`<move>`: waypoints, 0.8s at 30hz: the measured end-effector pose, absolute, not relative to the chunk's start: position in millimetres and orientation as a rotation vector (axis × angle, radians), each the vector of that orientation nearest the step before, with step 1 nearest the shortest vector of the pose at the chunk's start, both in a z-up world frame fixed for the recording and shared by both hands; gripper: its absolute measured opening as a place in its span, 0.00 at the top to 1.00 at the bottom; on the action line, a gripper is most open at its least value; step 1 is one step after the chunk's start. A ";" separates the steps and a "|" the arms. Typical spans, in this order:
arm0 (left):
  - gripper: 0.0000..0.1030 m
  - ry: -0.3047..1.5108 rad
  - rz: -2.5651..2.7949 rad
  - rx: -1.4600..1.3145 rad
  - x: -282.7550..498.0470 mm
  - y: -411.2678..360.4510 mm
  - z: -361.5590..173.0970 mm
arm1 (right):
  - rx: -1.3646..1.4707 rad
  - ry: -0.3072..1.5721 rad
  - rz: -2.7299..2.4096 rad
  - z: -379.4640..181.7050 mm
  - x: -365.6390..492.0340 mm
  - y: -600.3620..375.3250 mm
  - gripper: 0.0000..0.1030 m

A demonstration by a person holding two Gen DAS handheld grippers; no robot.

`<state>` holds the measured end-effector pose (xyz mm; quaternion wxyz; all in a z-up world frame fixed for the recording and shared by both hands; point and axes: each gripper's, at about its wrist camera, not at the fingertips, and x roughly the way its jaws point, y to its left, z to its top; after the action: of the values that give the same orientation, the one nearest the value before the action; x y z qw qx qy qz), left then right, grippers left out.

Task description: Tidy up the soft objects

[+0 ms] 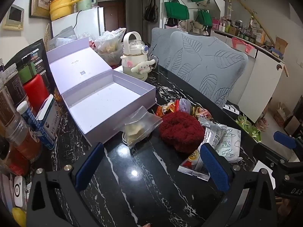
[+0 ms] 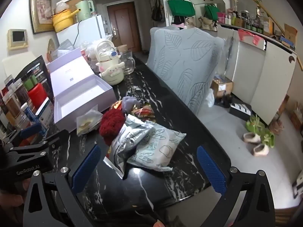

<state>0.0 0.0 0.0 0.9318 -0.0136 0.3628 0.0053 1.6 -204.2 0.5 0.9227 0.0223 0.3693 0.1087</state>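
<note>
Nearest the lens in both views: bare black marble table [image 1: 144, 185] between blue-padded fingers. Left tongs [image 1: 151, 167] spread wide, nothing between the pads, hovering tilted down over the table's near edge. Right tongs [image 2: 149, 170] likewise spread wide and empty; the corner of a silver foil packet [image 2: 128, 138] and a white bread-print pouch [image 2: 161, 147] lie just ahead, between the finger lines but not touched. Soft items sit in 1 heap mid-table: a fuzzy dark red knit piece [image 1: 180, 130] at the centre, a clear zip bag [image 1: 140, 126] with pale contents touching its left side, a small grey-lilac fabric piece [image 1: 184, 104] behind it among red-and-gold snack wrappers [image 1: 166, 109]. The zip bag leans against the front wall of an open lilac box [image 1: 106, 117], lid propped upright behind, interior holding nothing visible. Behind the box, a cream bottle [image 1: 134, 56] with a white plush-dog charm, and a crumpled plastic bag [image 1: 109, 43]. Along the table's left edge: jars, a red canister [image 1: 36, 90], a blue-and-white tube [image 1: 34, 123]. A grey leaf-pattern chair cover [image 1: 204, 66] stands at the table's far side. In the right wrist view, green and beige slippers [image 2: 259, 136] lie on the floor.
</note>
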 end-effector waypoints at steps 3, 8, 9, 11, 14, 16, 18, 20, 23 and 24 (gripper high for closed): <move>0.00 0.735 0.014 -0.028 0.0 -0.3 -0.1 | 0.041 0.758 0.220 -1.5 2.5 -206.1 0.00; 0.00 0.752 0.020 -0.005 7.6 -12.1 0.5 | 0.034 0.767 0.216 -0.9 5.1 -203.6 0.00; 0.00 0.752 0.020 -0.003 7.7 -14.4 0.1 | 0.035 0.767 0.217 -3.4 6.5 -203.6 0.00; 0.00 0.754 0.017 -0.005 9.6 -14.1 0.0 | 0.043 0.769 0.223 -6.2 8.3 -206.6 0.00; 0.00 0.750 -0.001 -0.022 5.2 -1.6 -3.6 | 0.042 0.770 0.224 -7.9 8.4 -204.3 0.00; 0.00 0.754 -0.002 -0.022 5.6 -1.1 -5.5 | 0.038 0.775 0.226 -8.4 10.6 -201.0 0.00; 0.00 0.758 0.003 -0.017 6.9 -0.9 -6.6 | 0.038 0.780 0.236 -10.3 13.6 -201.4 0.00; 0.00 0.761 0.005 -0.015 7.8 -0.2 -7.3 | 0.041 0.782 0.239 -10.9 14.9 -201.0 0.00; 0.00 0.767 0.002 -0.024 9.0 1.8 -8.1 | 0.044 0.786 0.242 -12.3 16.8 -200.8 0.00; 0.00 0.769 0.001 -0.026 9.9 2.4 -8.2 | 0.045 0.787 0.243 -12.4 17.5 -200.4 0.00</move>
<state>9.9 2.4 -8.2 0.9269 -0.0128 0.3751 0.0006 17.5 -200.4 -12.4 0.9161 0.0221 0.3825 0.1181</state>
